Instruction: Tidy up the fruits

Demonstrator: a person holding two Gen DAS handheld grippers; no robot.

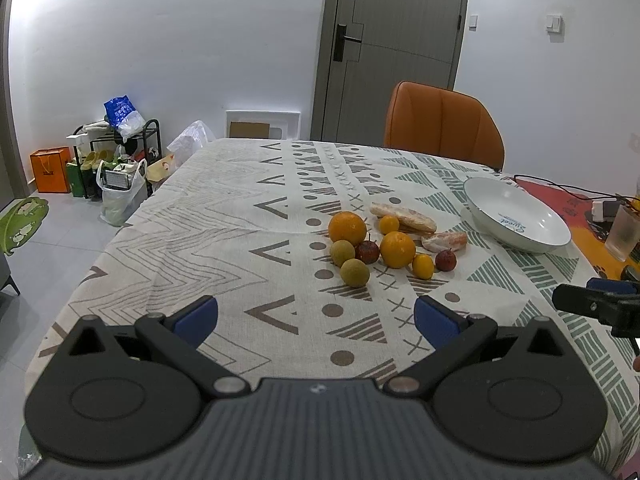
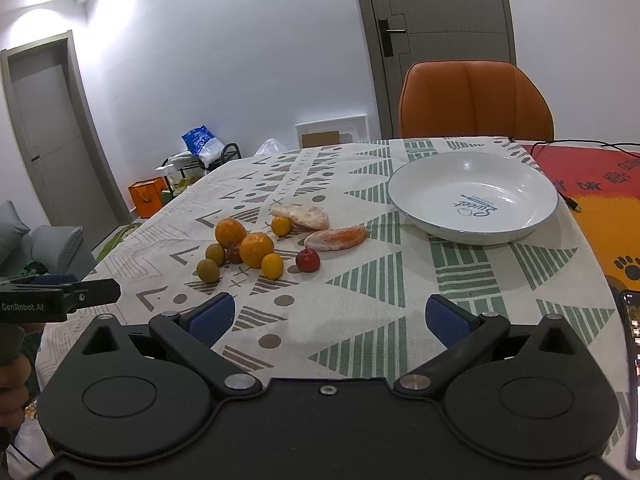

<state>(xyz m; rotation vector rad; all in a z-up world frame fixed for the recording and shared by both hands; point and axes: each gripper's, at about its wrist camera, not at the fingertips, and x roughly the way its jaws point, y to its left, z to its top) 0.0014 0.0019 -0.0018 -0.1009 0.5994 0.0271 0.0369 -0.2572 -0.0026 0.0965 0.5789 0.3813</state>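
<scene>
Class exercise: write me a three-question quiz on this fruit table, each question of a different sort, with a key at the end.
1. True or false: the white plate already holds fruit.
2. How many large oranges lie in the fruit pile?
3. Which is nearest the plate: A) peeled orange segment, B) green-brown fruit, C) red fruit?

Key: 1 false; 2 two; 3 A.

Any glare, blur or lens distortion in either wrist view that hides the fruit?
Left wrist: sharp, strong fisheye bowing of the door, fruit pile evenly lit. Right wrist: ceiling light flare top left, soft glare on white plate, fruit clear.
</scene>
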